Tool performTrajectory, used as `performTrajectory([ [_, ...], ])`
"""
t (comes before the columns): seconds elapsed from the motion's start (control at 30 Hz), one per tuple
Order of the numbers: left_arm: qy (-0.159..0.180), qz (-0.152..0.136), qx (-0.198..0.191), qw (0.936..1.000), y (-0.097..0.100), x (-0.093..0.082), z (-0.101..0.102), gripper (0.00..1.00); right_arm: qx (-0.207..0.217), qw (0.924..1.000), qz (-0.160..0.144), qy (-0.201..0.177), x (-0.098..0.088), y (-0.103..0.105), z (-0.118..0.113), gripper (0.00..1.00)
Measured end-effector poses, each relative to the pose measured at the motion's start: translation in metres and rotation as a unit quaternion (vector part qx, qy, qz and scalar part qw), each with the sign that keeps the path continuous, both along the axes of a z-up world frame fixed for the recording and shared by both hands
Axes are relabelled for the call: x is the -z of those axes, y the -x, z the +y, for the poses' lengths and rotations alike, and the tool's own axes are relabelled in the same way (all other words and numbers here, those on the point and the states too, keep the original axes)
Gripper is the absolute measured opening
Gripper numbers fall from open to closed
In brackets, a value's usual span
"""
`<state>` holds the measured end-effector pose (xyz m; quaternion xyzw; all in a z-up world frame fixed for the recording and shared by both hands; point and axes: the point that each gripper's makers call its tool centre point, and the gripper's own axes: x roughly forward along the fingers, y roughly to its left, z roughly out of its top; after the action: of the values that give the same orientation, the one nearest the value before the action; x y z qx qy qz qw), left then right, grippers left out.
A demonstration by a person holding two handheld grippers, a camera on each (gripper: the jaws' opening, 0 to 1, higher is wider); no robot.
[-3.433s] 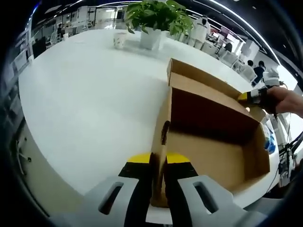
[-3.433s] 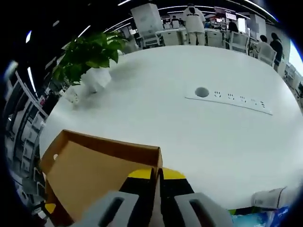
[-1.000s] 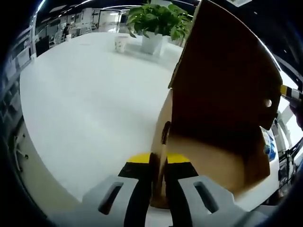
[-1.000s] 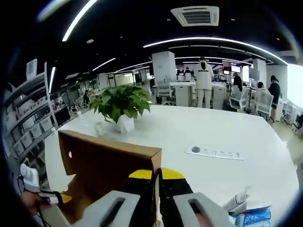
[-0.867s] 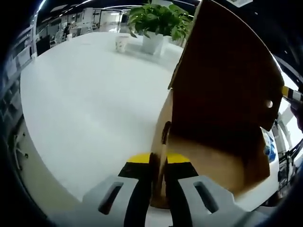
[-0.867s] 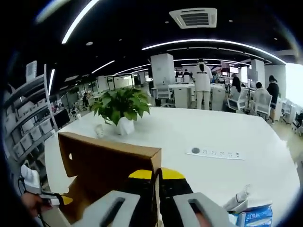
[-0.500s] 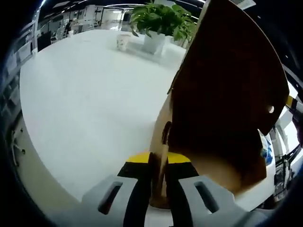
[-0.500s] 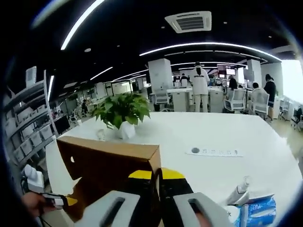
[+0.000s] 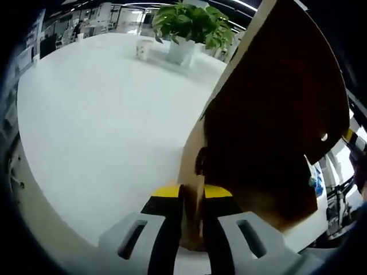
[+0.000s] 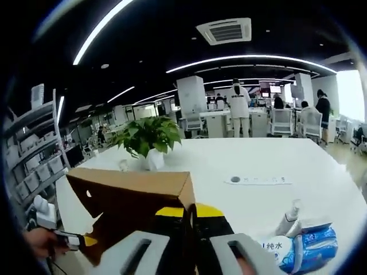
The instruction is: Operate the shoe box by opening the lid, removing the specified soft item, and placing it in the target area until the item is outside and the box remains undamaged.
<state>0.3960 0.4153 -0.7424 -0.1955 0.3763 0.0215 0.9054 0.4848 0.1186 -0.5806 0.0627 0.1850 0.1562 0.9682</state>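
Observation:
The brown cardboard shoe box (image 9: 192, 166) stands on the white table (image 9: 97, 120). My left gripper (image 9: 193, 196) is shut on its near side wall, with the cardboard edge between the yellow pads. The lid (image 9: 275, 109) rises steeply and leans over the box, so the inside is dark and hidden. My right gripper (image 10: 191, 213) is shut on the lid's (image 10: 132, 195) free edge. In the right gripper view the left gripper (image 10: 71, 240) and a hand (image 10: 34, 240) sit at the lower left, below the lid.
A potted plant (image 9: 189, 23) and a small cup (image 9: 143, 48) stand at the table's far side. A blue wipes pack (image 10: 304, 243) and a small bottle (image 10: 289, 220) lie at the lower right. A power strip (image 10: 258, 180) is set into the table. People stand beyond.
The lid has swung from lying back behind the box to standing up, and now leans further over the box. The right gripper rose with it. The left gripper kept its hold.

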Motion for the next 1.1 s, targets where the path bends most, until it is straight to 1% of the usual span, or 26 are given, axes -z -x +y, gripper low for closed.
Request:
performTrajectory([
  [0.1,-0.001,-0.001,0.012,0.9999,0.0,0.0,-0.001,0.1,0.003,1.0,0.001,-0.006,0.003,0.007,-0.001,0.0],
  [0.27,0.006,0.002,0.033,0.9994,0.001,-0.001,-0.001,0.11,0.002,1.0,-0.003,-0.001,0.008,0.02,-0.001,0.0],
  [0.37,0.007,-0.001,0.042,0.9991,0.003,-0.001,-0.002,0.12,0.003,0.9999,-0.005,-0.01,0.009,0.026,-0.001,0.0],
  [0.4,0.008,-0.002,0.043,0.999,0.003,-0.001,-0.003,0.12,0.004,0.9997,-0.008,-0.021,0.009,0.028,-0.002,0.0],
  [0.5,0.016,-0.007,0.049,0.9987,0.005,-0.001,-0.003,0.13,0.005,0.9995,-0.014,-0.028,0.01,0.034,-0.004,0.0],
  [0.7,0.025,-0.007,0.06,0.9979,0.009,-0.002,-0.005,0.14,0.0,0.9994,-0.021,-0.027,0.013,0.043,-0.003,0.0],
  [0.9,0.026,-0.003,0.075,0.9968,0.01,-0.002,-0.006,0.15,0.0,0.9994,-0.019,-0.028,0.019,0.051,-0.003,0.0],
  [0.97,0.027,-0.002,0.079,0.9965,0.01,-0.002,-0.006,0.15,-0.001,0.9992,-0.018,-0.036,0.022,0.053,-0.004,0.0],
  [1.1,0.028,-0.001,0.082,0.9963,0.01,-0.003,-0.006,0.15,-0.002,0.999,-0.016,-0.042,0.024,0.057,-0.003,0.0],
])
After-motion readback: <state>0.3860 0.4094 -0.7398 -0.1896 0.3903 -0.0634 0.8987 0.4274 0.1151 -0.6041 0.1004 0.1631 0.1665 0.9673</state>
